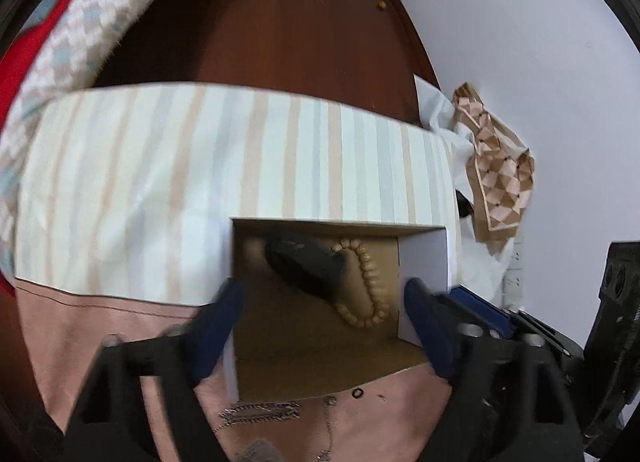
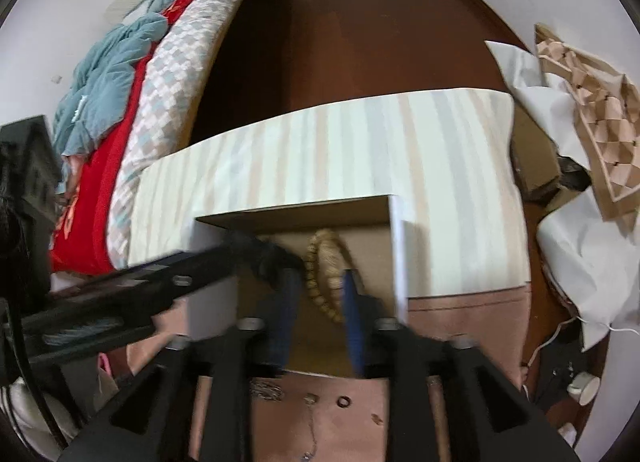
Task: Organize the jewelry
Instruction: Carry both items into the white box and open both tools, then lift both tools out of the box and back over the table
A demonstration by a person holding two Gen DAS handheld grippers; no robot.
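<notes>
Bead bracelet (image 2: 323, 274) sits between the narrowly parted right tongs (image 2: 318, 302) inside the box (image 1: 424, 262); left tongs (image 1: 324, 326) gape, holding nothing.

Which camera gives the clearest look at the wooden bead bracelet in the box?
The left wrist view: the wooden bead bracelet shows as a nearly whole loop lying in the box, with the right hand-held gripper covering its left edge. The right wrist view shows it blurred and edge-on between that gripper's fingers.

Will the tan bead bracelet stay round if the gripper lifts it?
Probably not. The tan wooden bead bracelet already droops into a long oval inside the white cardboard box, so it likely hangs floppy. Its round beads look smooth, so they might slip.
</notes>
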